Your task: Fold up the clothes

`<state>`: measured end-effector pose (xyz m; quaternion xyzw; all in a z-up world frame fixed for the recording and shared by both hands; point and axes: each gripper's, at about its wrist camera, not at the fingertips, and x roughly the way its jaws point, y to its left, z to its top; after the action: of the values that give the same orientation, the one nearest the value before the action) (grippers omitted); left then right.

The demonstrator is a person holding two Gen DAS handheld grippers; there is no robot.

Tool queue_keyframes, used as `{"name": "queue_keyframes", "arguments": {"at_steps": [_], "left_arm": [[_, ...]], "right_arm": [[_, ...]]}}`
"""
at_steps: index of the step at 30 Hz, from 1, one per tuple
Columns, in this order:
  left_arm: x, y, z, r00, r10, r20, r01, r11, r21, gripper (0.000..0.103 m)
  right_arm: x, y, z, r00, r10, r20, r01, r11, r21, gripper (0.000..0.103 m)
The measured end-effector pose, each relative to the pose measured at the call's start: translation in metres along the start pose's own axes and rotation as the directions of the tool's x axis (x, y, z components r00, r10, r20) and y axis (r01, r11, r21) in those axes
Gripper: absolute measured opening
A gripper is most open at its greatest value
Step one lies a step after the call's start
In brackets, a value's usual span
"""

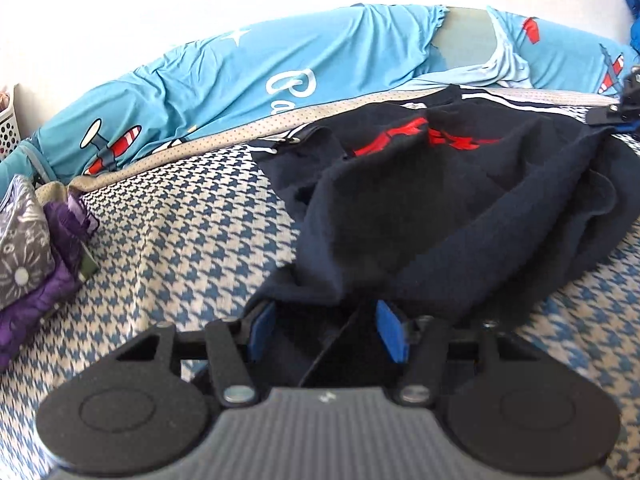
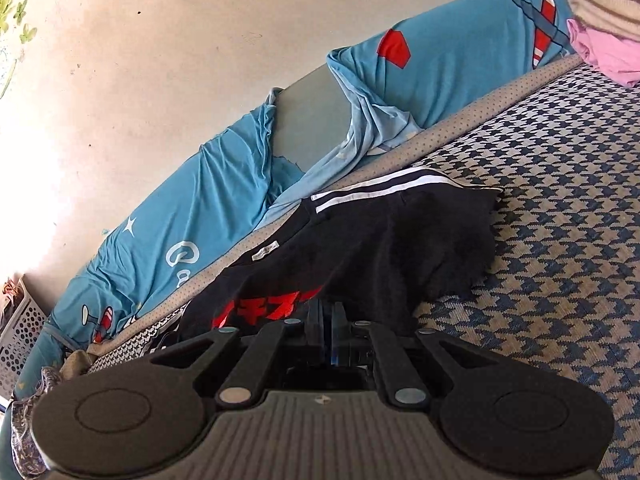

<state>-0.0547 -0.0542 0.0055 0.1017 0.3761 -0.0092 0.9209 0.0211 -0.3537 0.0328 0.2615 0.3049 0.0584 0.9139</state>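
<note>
A dark navy garment [image 1: 440,208] with red print and white stripes lies bunched on the houndstooth bed cover [image 1: 180,248]. My left gripper [image 1: 326,320] is at the garment's near edge. Its blue pads [image 1: 390,332] stand apart, with a thick bunch of the dark cloth gripped between them and pulled taut toward me. In the right wrist view the same garment [image 2: 380,248] drapes over my right gripper [image 2: 328,320], which is shut on its edge just beside the red print [image 2: 256,312]. The right gripper's tip [image 1: 624,108] also shows at the garment's far right corner in the left wrist view.
A blue cartoon-print bolster [image 1: 240,80] runs along the white wall behind the bed. Purple and grey patterned clothes [image 1: 36,264] lie at the left edge, near a white perforated basket [image 2: 20,340]. Pink and striped folded clothes [image 2: 604,32] sit at the far right.
</note>
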Motion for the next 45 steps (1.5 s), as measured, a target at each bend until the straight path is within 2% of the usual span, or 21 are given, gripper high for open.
{"name": "queue_keyframes", "arguments": {"at_steps": [3, 7, 13, 17, 22, 25, 27, 29, 33, 41, 45], "left_arm": [[0.016, 0.007, 0.003, 1.000, 0.016, -0.026, -0.016, 1.000, -0.022, 0.053], [0.032, 0.021, 0.000, 0.998, 0.005, -0.064, -0.013, 0.993, -0.121, 0.056], [0.031, 0.015, -0.002, 0.999, 0.032, -0.042, -0.036, 0.995, -0.091, 0.057], [0.031, 0.020, -0.001, 0.999, 0.018, -0.047, -0.024, 0.991, -0.130, 0.058], [0.028, 0.019, -0.002, 0.999, 0.019, -0.041, -0.025, 0.989, -0.143, 0.060], [0.026, 0.021, -0.003, 0.999, 0.010, -0.037, -0.016, 0.987, -0.160, 0.062], [0.025, 0.023, -0.003, 0.999, 0.005, -0.036, -0.011, 0.985, -0.173, 0.063], [0.025, 0.024, -0.003, 0.999, 0.000, -0.036, -0.007, 0.983, -0.183, 0.063], [0.024, 0.024, -0.003, 0.999, -0.004, -0.033, -0.002, 0.982, -0.191, 0.064], [0.020, 0.028, -0.004, 1.000, -0.014, -0.022, 0.009, 0.977, -0.212, 0.065], [0.020, 0.029, -0.004, 0.999, -0.021, -0.025, 0.015, 0.975, -0.220, 0.065]], "right_arm": [[0.001, 0.002, 0.000, 1.000, -0.003, -0.002, 0.003, 1.000, -0.016, 0.006], [-0.008, 0.002, 0.001, 1.000, 0.000, 0.012, 0.000, 0.999, -0.036, 0.009], [-0.028, -0.009, 0.002, 1.000, -0.001, 0.021, 0.002, 0.999, -0.032, 0.009], [-0.041, -0.016, -0.005, 1.000, -0.019, -0.011, 0.019, 1.000, -0.023, 0.010], [-0.044, -0.005, -0.023, 0.997, -0.010, -0.075, 0.001, 0.994, -0.114, 0.011], [-0.037, 0.000, -0.033, 0.992, 0.008, -0.124, -0.023, 0.992, -0.121, 0.012], [-0.032, 0.003, -0.039, 0.987, 0.020, -0.157, -0.040, 0.992, -0.123, 0.015], [-0.027, 0.006, -0.042, 0.983, 0.030, -0.179, -0.050, 0.993, -0.110, 0.023], [-0.020, 0.011, -0.046, 0.978, 0.037, -0.205, -0.055, 0.995, -0.082, 0.026], [-0.011, 0.012, -0.046, 0.979, -0.063, -0.194, 0.048, 0.995, -0.083, 0.026], [-0.013, 0.008, -0.043, 0.977, -0.079, -0.199, 0.068, 0.996, -0.061, 0.026]]}}
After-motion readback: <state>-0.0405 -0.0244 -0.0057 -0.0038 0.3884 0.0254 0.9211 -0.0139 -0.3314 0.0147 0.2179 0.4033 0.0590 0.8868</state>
